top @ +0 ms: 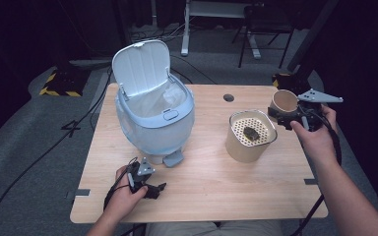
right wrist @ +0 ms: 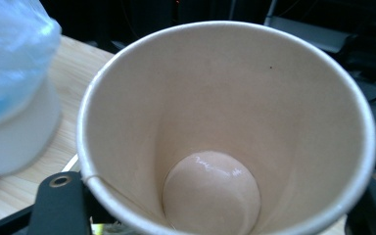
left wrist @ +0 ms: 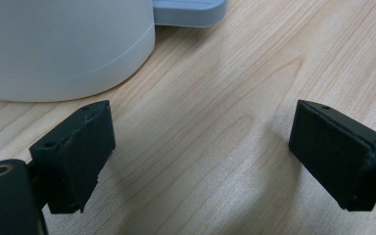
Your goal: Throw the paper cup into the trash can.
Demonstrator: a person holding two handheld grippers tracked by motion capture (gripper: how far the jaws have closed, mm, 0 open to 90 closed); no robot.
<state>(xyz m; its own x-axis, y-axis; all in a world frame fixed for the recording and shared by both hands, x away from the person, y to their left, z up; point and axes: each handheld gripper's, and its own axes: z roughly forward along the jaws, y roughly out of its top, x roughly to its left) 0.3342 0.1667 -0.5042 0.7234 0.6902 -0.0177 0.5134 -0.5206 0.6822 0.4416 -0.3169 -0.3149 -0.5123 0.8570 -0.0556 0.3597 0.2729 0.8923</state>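
Note:
A tan paper cup (top: 284, 100) is tilted at the table's right edge with my right gripper (top: 282, 114) shut on it. In the right gripper view the cup (right wrist: 225, 112) looks empty, its glossy bottom showing. A beige container (top: 246, 147) with a perforated strainer insert stands just left of the cup, and a dark clump (top: 250, 132) lies on the strainer. A light-blue pedal bin (top: 153, 125) with its lid (top: 141, 66) raised and a clear bag inside stands at centre left. My left gripper (top: 157, 189) rests open on the table near the bin's pedal (top: 173, 158), holding nothing.
The wooden table (top: 211, 196) has a cable hole (top: 229, 97) at the back. The left gripper view shows bare wood (left wrist: 215, 98) between the jaws, with the bin's base (left wrist: 54, 49) and pedal (left wrist: 191, 11) beyond. Desk legs and cables cross the floor behind.

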